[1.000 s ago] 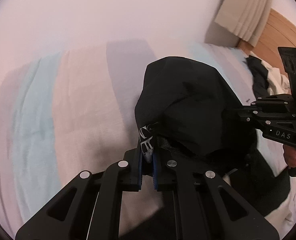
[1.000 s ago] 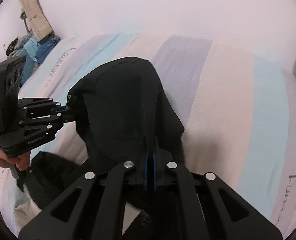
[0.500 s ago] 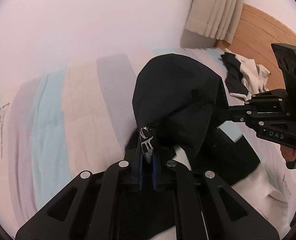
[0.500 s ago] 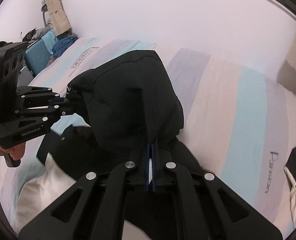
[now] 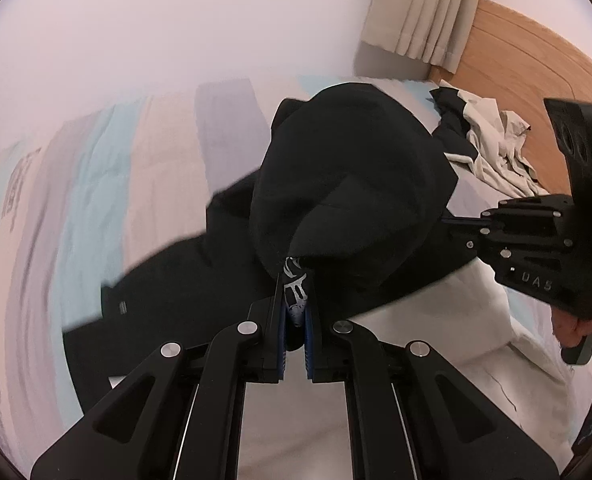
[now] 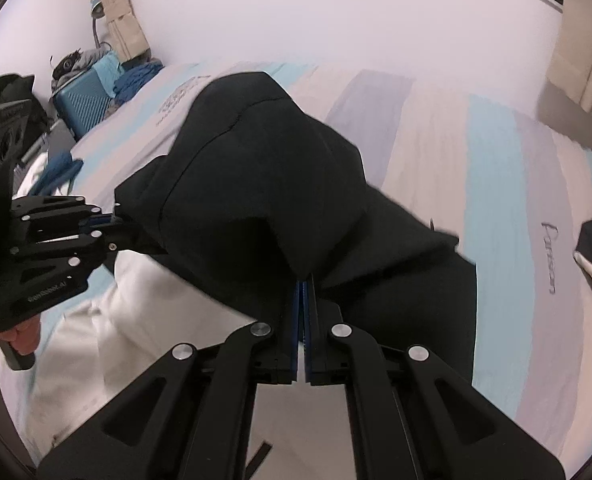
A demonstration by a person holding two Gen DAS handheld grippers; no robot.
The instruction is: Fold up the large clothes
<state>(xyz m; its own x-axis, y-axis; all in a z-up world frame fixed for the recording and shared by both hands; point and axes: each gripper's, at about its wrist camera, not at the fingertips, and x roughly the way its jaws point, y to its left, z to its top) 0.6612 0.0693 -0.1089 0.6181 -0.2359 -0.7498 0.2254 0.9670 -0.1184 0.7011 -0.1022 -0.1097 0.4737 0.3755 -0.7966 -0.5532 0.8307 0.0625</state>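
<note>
A large black garment (image 5: 348, 184) hangs between my two grippers above a striped bed; it also fills the middle of the right wrist view (image 6: 264, 168). My left gripper (image 5: 295, 296) is shut on an edge of it that bears a white print. My right gripper (image 6: 303, 292) is shut on another edge. Each gripper shows in the other's view: the right one (image 5: 452, 222) at the right, the left one (image 6: 124, 226) at the left. The garment's lower part drapes onto the bed.
The bed has a striped pastel cover (image 6: 492, 184) and a white duvet (image 5: 436, 344) near me. A pile of black and beige clothes (image 5: 492, 140) lies by the wooden headboard (image 5: 516, 52). A blue suitcase (image 6: 84, 96) with clothes stands beyond the bed.
Both grippers have lifted and pulled back with the black garment. More of it now trails out over the bed, and the white duvet has come into view below.
</note>
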